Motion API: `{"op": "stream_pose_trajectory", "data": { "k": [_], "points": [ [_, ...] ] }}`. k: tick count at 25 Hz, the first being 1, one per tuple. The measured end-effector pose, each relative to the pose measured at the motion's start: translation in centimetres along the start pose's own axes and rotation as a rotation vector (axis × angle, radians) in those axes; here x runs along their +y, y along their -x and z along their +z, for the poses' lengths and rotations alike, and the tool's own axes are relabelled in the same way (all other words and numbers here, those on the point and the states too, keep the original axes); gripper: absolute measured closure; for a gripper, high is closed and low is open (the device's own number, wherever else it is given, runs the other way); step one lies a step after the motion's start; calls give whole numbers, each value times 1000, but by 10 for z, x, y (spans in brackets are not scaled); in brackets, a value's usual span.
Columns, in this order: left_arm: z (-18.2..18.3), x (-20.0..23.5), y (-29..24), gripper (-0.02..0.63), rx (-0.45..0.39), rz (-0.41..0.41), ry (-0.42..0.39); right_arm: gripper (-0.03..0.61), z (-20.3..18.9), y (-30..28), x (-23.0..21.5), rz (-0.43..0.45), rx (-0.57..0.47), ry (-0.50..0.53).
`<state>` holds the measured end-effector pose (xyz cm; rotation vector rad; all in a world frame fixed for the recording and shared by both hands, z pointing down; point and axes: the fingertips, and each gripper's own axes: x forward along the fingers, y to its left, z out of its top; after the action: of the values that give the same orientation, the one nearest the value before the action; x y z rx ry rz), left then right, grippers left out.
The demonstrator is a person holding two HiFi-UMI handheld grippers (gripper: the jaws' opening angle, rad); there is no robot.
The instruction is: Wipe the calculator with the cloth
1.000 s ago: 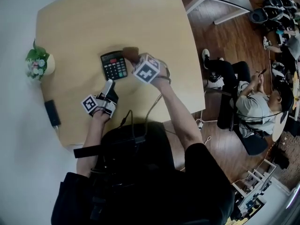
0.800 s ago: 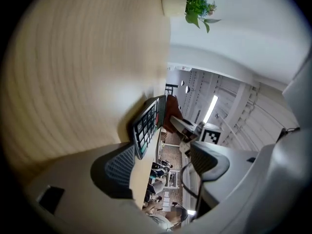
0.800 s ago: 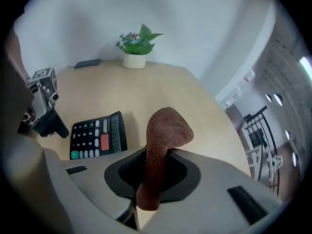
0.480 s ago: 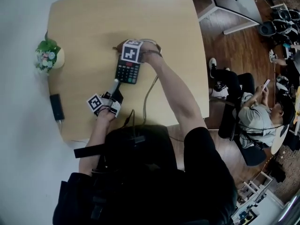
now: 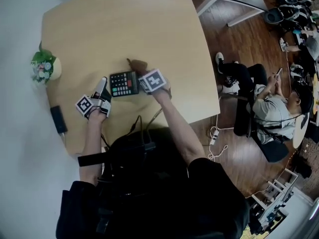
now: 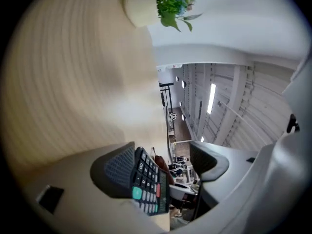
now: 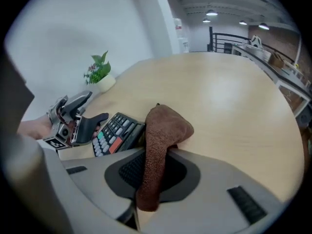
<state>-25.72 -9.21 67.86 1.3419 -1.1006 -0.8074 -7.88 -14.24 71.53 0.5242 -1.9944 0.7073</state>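
Note:
A black calculator (image 5: 123, 83) lies on the wooden table (image 5: 149, 29), long side running left to right. My left gripper (image 5: 101, 86) stands open at its left end; in the left gripper view the calculator (image 6: 146, 184) lies between the jaws, right against the left pad (image 6: 114, 172). My right gripper (image 5: 141, 69) is at the calculator's right end, shut on a brown cloth (image 5: 137, 63). In the right gripper view the cloth (image 7: 163, 130) bulges out past the shut jaws, just beside the calculator (image 7: 117, 130).
A small potted plant (image 5: 44, 67) stands at the table's left edge, with a black flat device (image 5: 56, 119) nearer me. A person sits on a chair (image 5: 271, 108) on the wooden floor, off the table's right edge.
The calculator has turned from upright to lying sideways. My right gripper with the cloth came off its top end to its right side. My left gripper shifted left with it.

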Motion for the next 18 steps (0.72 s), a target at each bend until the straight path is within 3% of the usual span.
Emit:
{"op": "stream_pose_trajectory", "data": {
  "k": [2,5,7,9,14,18],
  "points": [
    [-11,-13,11,256,51,-20,-51,525,-5,14,-11,-23,-67,-47],
    [-70,-37,22,312,278,-146,-59,525,-3,39,-22,1,-169,-77],
    [-114,-39,25,339,438,-204,-34,525,14,47,-16,70,-238,-42],
    [-141,-32,23,339,515,-212,-28,525,37,47,-8,118,-275,37],
    [-152,-10,3,357,492,-143,-18,523,48,20,6,124,-161,298],
    [-139,-7,-8,357,453,-114,-15,523,34,17,18,136,-111,379]
  ]
}}
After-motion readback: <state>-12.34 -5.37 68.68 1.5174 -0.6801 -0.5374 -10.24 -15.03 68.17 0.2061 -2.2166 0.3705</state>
